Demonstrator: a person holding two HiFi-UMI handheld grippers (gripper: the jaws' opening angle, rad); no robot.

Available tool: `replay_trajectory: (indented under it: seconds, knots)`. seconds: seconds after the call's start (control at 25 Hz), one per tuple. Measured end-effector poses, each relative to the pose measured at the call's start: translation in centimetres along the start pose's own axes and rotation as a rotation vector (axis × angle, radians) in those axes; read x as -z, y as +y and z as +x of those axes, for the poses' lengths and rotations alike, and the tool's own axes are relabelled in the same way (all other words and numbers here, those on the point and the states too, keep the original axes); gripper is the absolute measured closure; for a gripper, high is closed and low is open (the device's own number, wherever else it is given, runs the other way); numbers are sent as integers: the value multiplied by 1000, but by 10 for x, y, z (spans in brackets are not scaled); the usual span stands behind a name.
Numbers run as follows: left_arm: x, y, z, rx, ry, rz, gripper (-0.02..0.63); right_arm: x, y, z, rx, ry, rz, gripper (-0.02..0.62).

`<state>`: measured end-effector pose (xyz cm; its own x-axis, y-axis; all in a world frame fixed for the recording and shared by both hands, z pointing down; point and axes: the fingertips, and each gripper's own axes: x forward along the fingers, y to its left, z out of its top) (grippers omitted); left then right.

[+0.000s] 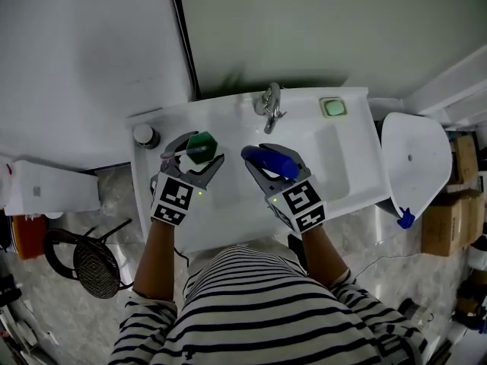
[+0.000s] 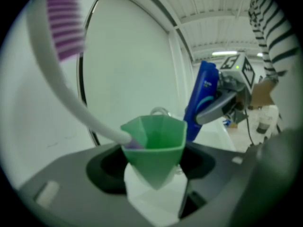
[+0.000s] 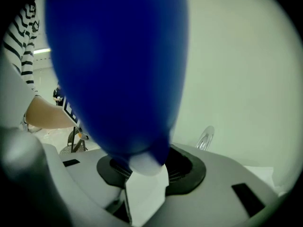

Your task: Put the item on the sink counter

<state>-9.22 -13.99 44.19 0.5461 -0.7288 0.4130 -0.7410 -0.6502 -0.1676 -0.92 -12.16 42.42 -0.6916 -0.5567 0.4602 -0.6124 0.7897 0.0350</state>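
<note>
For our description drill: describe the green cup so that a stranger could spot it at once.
Find the white sink in front of the person. Over its left half, the left claw grips a cup. It is green and faceted, with a toothbrush leaning out, unlike the blue tube to its right.

We can read no word or number anywhere. The blue tube (image 2: 202,98) carries a pale printed mark, too blurred for us to make out. The left cube (image 1: 172,201) and the right cube (image 1: 304,206) show only black-and-white square patterns, no letters or digits.
</note>
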Motion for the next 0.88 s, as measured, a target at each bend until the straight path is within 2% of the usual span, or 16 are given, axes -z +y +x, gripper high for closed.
replay_trajectory:
  seconds: [0.44, 0.88]
  knots:
    - [13, 20, 3, 48, -44, -2, 288, 0, -7, 53, 119, 44, -2, 434]
    - [20, 28, -1, 58, -65, -20, 288, 10, -30, 107, 152, 125, 36, 434]
